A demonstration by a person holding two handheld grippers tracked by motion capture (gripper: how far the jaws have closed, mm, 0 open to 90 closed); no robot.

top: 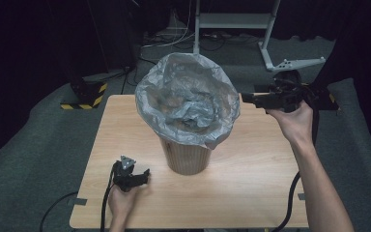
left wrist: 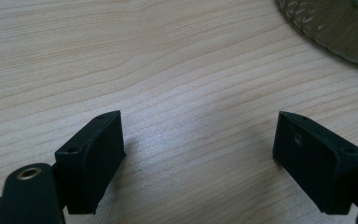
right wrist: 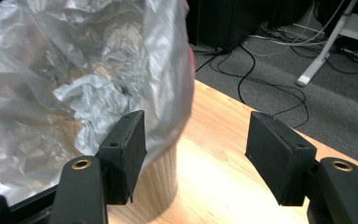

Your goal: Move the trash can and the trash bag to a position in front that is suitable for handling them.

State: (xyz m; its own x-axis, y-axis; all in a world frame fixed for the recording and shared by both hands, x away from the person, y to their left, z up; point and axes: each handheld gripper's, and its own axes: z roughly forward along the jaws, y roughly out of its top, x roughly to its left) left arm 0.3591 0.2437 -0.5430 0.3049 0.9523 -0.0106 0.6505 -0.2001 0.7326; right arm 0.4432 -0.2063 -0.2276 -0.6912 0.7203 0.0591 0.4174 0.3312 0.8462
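Crinkling translucent grey liner [top: 188,99] tops ribbed wooden bin [top: 187,157].

On the table [top: 251,183], the bin [top: 187,155] stands central, bag [top: 188,96] in it; left gripper [top: 142,177] at 8 o'clock, right gripper [top: 249,99] at 2 o'clock

Bag [top: 188,96]: thin grey plastic film, crinkled, semi-gloss, translucent. Bin [top: 187,157]: ribbed, wood-look, matt. Table [top: 251,193]: pale wood-grain top, smooth, slight sheen. Gripper pads [right wrist: 123,154]: black, matt. Floor [top: 34,140]: grey carpet, rough.
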